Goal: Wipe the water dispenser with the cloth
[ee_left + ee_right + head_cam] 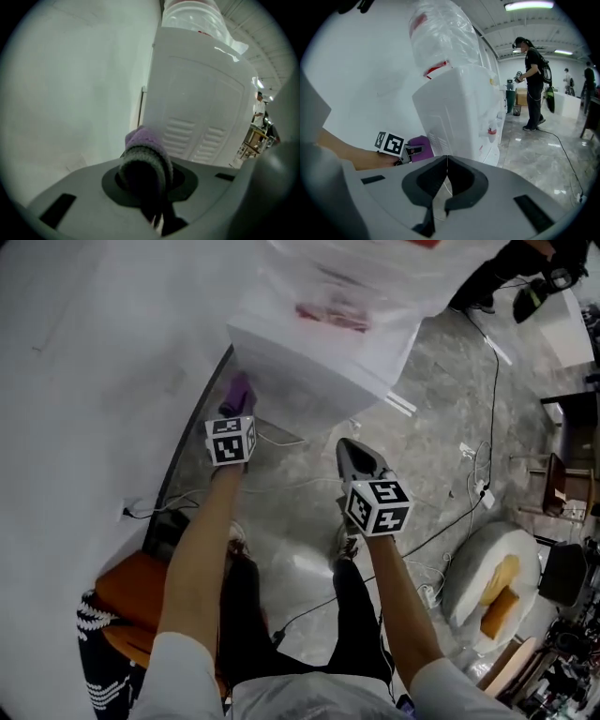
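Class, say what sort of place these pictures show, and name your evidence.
Probably an indoor workshop or lab hall: a glossy grey marbled floor crossed by black cables, a white water dispenser against a white wall, and ceiling strip lights.

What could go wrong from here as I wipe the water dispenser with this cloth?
The cloth is bunched small in the left claw, so hard plastic might scrape the water dispenser instead. Pushing hard could rock the wrapped bottle on top. Loose cables cross the floor nearby; you might trip.
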`<state>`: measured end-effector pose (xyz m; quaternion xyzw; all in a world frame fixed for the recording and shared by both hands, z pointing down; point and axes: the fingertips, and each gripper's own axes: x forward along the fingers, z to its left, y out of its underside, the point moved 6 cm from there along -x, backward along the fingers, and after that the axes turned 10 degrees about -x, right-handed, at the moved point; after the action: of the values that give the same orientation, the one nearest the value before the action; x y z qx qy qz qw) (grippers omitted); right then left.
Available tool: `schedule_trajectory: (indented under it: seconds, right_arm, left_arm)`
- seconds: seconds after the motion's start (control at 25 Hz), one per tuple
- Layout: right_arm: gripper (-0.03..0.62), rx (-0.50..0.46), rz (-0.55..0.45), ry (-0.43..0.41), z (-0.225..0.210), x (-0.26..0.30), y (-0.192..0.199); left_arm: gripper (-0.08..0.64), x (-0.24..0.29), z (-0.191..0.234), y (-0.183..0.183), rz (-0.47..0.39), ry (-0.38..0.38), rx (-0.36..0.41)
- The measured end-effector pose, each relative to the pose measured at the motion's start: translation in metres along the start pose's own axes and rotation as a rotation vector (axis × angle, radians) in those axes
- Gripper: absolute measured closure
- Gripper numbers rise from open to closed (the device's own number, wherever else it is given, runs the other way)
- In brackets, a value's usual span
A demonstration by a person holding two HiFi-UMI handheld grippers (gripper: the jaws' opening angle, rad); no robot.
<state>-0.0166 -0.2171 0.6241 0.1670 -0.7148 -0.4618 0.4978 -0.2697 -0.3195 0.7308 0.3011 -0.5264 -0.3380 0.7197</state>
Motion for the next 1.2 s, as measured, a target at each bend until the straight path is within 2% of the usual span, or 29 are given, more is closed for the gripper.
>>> schedule_trajectory:
  seconds: [0.12,0.24,0.36,0.56,0.68,0.84,1.04,1.2]
  right_arm:
    - [0.578,0.004,0.0,0.011,-0.01,-0.008,0.012]
    - [0.578,0.014,0.007,0.032,-0.021,-0.015,0.02]
    - [0.578,0.037,0.009,0.049,-0.031,-0.024,0.024]
    - [0.578,0.064,0.0,0.086,-0.048,-0.041,0.032]
    - [0.578,0.087,0.005,0.112,-0.06,-0.05,0.037]
    - [0.578,0.072,0.057,0.129,-0.072,-0.064,0.051]
    - [0.578,0.104,0.081,0.171,-0.085,-0.075,0.073]
    - [0.578,0.086,0.096,0.162,-0.08,-0.068,0.083]
  left_arm:
    - [0.48,0.007,-0.026,0.001,-0.026,0.063,0.013]
    - [0.48,0.006,-0.054,0.003,-0.041,0.13,-0.008]
    - [0.48,0.003,-0.086,0.012,-0.03,0.184,-0.01]
    - [0.48,-0.003,-0.143,0.031,-0.001,0.278,0.03]
    - [0.48,-0.005,-0.165,0.039,0.007,0.295,0.025]
    - [0.48,-0.008,-0.196,0.054,0.03,0.325,0.021]
    - [0.483,-0.009,-0.238,0.084,0.079,0.415,0.077]
    - [0.483,-0.013,-0.23,0.111,0.119,0.377,0.087]
